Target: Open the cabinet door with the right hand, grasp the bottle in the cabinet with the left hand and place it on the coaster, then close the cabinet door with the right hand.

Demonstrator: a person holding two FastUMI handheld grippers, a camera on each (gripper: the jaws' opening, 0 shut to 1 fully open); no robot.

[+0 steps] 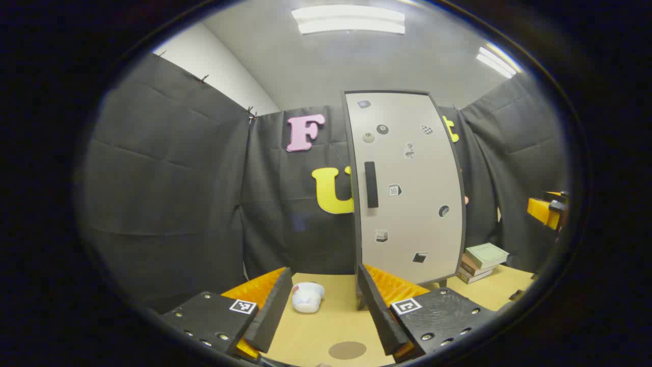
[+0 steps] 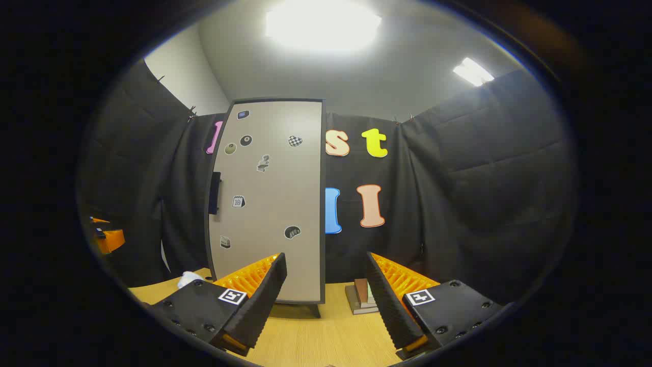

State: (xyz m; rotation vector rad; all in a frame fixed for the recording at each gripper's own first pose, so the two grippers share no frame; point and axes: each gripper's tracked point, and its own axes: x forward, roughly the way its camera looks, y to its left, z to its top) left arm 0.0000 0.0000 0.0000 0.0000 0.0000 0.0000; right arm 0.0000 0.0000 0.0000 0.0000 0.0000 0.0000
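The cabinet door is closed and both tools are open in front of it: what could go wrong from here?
1. The handle sits at the door's left edge; the right tool faces the door's bare middle, so it may miss the handle.
2. Books lie to the right of the cabinet; the swinging door could hit them.
3. A white object lies near the coaster, so the bottle could bump it.

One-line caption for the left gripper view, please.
Open left gripper faces the closed cabinet door, coaster on the table below.

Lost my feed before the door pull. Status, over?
Left gripper open, right gripper open, both empty. Cabinet door shut, handle untouched. Coaster bare. Books beside cabinet, off the path.
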